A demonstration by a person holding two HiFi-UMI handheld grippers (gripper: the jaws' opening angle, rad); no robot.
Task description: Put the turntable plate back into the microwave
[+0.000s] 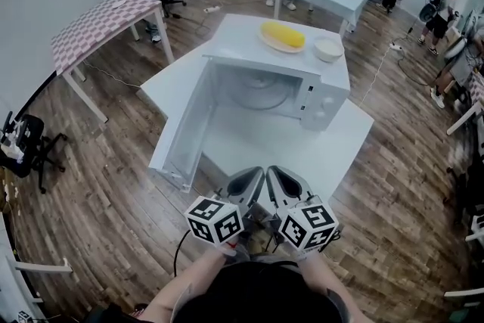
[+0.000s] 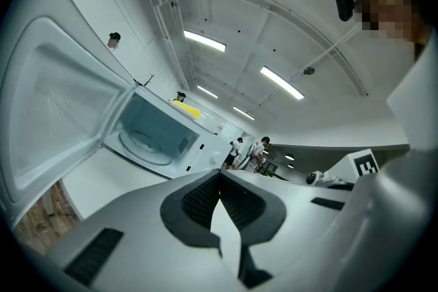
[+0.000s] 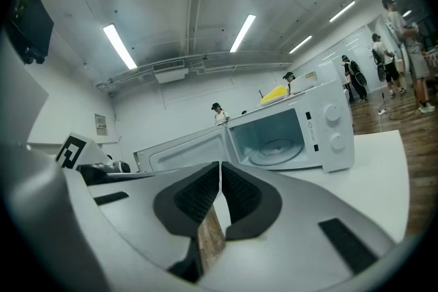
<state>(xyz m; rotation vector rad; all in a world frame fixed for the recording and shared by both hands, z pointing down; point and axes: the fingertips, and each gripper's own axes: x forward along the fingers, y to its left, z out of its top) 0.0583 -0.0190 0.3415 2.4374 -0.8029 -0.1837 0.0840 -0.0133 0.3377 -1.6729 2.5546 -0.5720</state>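
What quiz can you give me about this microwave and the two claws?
1. True or false: the door of the microwave is shut.
2. Where is the turntable plate? A on the floor, B inside the microwave, C on top of it.
3. Fill in: the left claw and the right claw are both ____ and empty.
Key: 1 false; 2 B; 3 shut.

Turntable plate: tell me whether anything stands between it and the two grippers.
Nothing visible does. The turntable plate already lies in the cavity of the microwave. The door is swung wide to the left. Only bare table separates the opening from the left gripper and right gripper, both shut and empty.
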